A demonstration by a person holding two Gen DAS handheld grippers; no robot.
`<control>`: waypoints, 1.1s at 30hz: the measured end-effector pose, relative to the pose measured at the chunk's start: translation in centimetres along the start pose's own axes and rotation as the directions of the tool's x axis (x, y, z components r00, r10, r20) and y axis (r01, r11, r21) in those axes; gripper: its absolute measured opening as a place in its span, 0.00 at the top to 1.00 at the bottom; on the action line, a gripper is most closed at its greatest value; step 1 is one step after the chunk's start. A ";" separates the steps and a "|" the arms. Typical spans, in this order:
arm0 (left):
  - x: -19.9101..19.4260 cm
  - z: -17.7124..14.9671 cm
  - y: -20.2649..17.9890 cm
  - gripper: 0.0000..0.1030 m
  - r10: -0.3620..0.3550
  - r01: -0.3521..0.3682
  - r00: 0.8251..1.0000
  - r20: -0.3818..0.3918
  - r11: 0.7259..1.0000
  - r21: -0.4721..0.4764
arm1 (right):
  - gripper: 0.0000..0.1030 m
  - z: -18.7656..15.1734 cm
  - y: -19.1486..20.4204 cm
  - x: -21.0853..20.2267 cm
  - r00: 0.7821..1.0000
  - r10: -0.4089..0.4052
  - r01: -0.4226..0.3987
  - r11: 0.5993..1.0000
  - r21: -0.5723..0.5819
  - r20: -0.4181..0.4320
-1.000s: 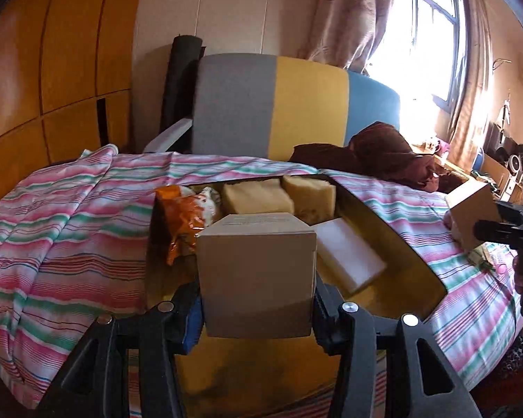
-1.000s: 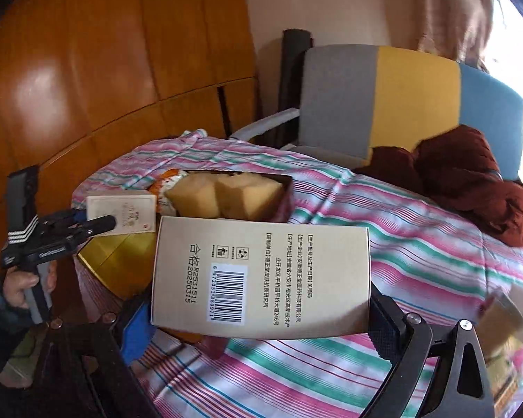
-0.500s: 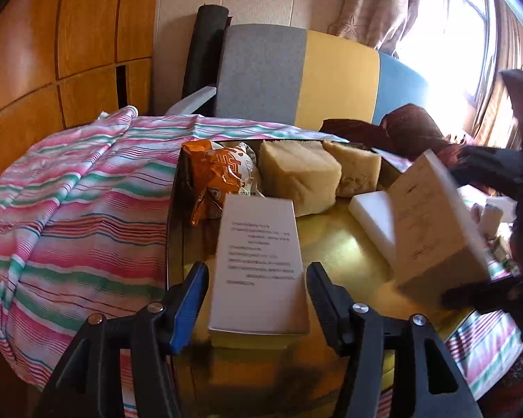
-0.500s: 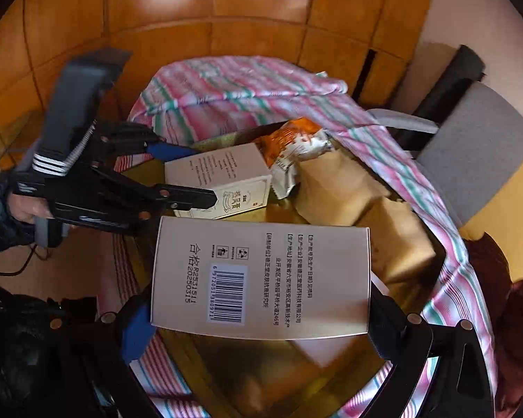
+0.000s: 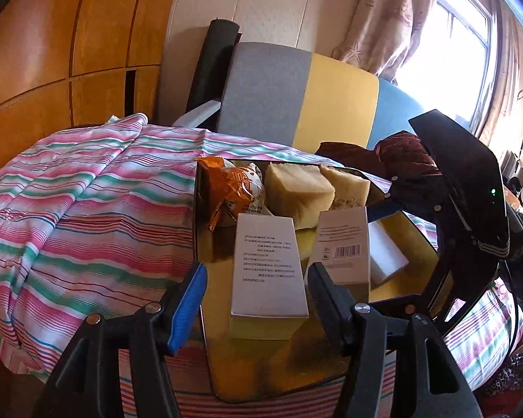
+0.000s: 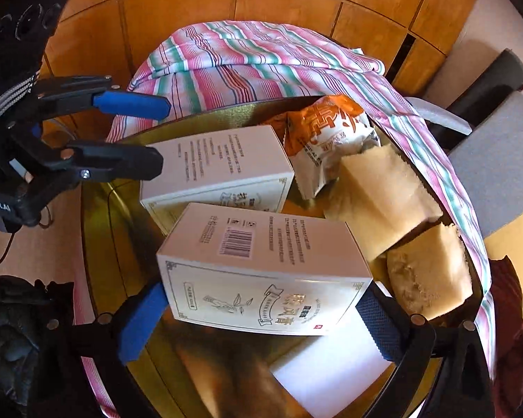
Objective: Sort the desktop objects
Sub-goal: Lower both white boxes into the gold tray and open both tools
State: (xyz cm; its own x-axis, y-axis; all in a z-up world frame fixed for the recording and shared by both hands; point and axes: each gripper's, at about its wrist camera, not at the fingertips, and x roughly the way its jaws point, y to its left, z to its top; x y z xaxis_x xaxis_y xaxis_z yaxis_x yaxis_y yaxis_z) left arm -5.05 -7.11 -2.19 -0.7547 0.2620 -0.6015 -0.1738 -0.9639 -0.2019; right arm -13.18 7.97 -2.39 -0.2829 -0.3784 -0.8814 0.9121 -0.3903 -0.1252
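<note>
A white printed box lies flat in the gold tray, between the spread fingers of my left gripper, which is open and not touching it. From the right wrist view this gripper sits at the box's near end. A second white box with a barcode rests beside the first, and my right gripper is shut on it with blue pads at both ends. In the left wrist view that box stands on edge, with the right gripper reaching in from the right.
The tray also holds an orange snack packet, two yellow sponge blocks and a white block. It sits on a striped cloth. A grey, yellow and blue chair and a dark red cloth lie behind.
My left gripper lowered its box flat into the tray, opened and drew back slightly. My right gripper swung over from the right and brought the second box down beside the first.
</note>
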 end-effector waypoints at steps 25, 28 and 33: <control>0.8 1.0 -1.2 0.44 -0.130 0.126 0.987 -0.093 0.991 -0.047 | 0.12 -1.2 0.2 -0.9 0.990 0.120 -0.126 0.989 0.078 0.070; 1.3 1.1 -1.3 0.45 -0.127 0.123 0.987 -0.100 0.991 -0.050 | 0.12 -0.6 0.0 -0.2 0.992 0.108 -0.114 0.989 0.091 0.071; 2.2 1.4 -1.4 0.45 -0.123 0.118 0.986 -0.113 0.992 -0.054 | 0.12 0.7 0.3 1.0 0.995 0.066 -0.072 0.994 0.082 0.079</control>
State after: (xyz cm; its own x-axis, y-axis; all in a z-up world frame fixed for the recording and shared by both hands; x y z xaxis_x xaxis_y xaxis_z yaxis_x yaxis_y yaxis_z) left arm -7.35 -5.24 -2.13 -0.6510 0.3827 -0.6556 -0.2268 -0.9222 -0.3132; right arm -13.37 6.89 -2.98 -0.2448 -0.4684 -0.8489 0.9027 -0.4297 -0.0233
